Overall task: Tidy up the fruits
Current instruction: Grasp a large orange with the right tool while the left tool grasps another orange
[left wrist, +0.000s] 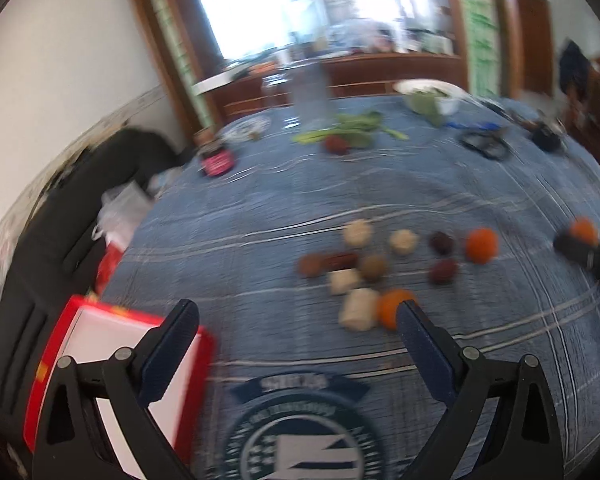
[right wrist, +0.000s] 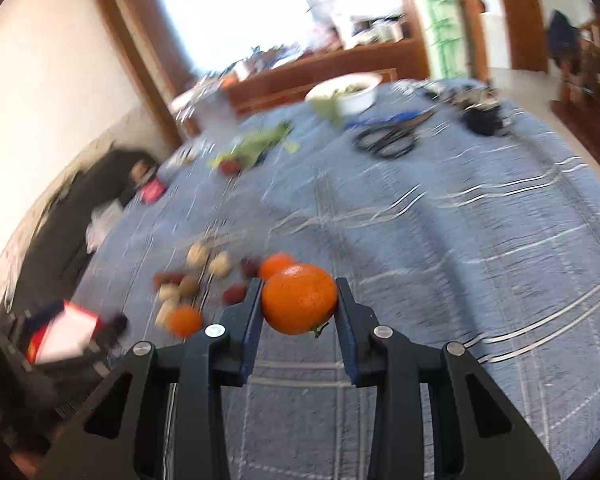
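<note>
Right tool [right wrist: 298, 300] clamps round, glossy orange mandarin [right wrist: 299, 298] w/ stem.

Orange mandarin [right wrist: 299, 298] being clamped in the right claw [right wrist: 299, 304]; remaining fruits [left wrist: 384, 268], orange, dark red, pale and brown, lying clustered mid-worktop.

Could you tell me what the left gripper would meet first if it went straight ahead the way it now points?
Probably the fruit cluster. The left gripper is open, with bare blue tablecloth directly between its fingers. The nearest pieces, a pale chunk and an orange, lie slightly right of centre; blur makes depth uncertain.
</note>
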